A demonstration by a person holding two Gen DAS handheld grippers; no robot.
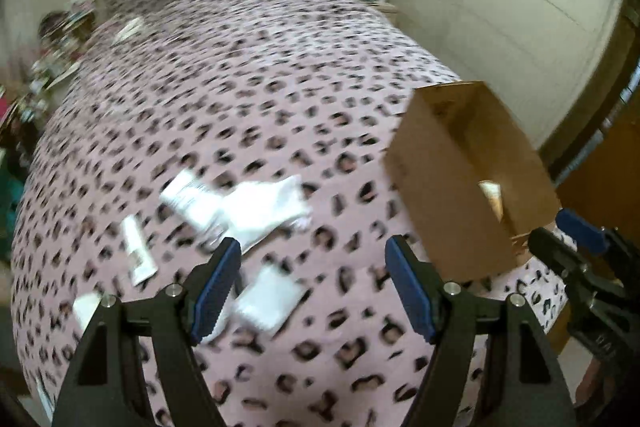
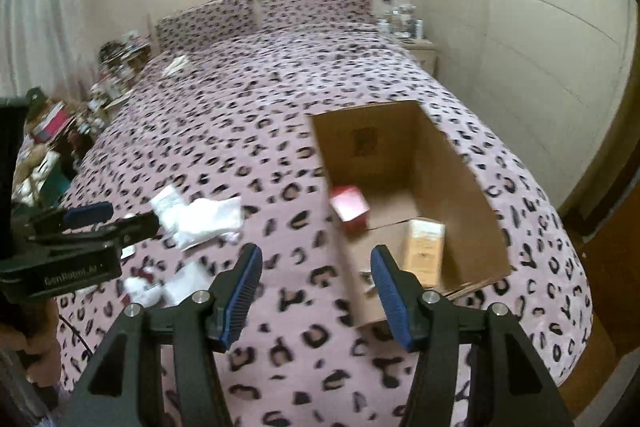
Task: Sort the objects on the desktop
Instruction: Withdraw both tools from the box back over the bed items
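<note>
A pink leopard-print bed [image 1: 280, 87] carries the loose items. In the left wrist view my left gripper [image 1: 314, 251] hangs open and empty above a white cloth [image 1: 260, 211], a printed white packet [image 1: 184, 195], a white tube [image 1: 138, 251] and a flat white pouch [image 1: 272, 299]. An open cardboard box [image 1: 452, 219] stands to their right, with my right gripper [image 1: 560, 233] beside it. In the right wrist view my right gripper [image 2: 317, 259] is open and empty at the near left corner of the box [image 2: 452, 163], which holds a red box [image 2: 350, 207] and a beige carton [image 2: 424, 251]. The left gripper [image 2: 120, 217] shows at the left.
Cluttered nightstands flank the bed's head [image 2: 404, 23] [image 2: 116, 67]. A paper [image 2: 176, 65] lies far up the bed. A panelled wall [image 2: 540, 47] runs along the right, with a wooden door [image 2: 616, 267] near the foot. A small white and red item [image 2: 142, 285] lies by the pouch.
</note>
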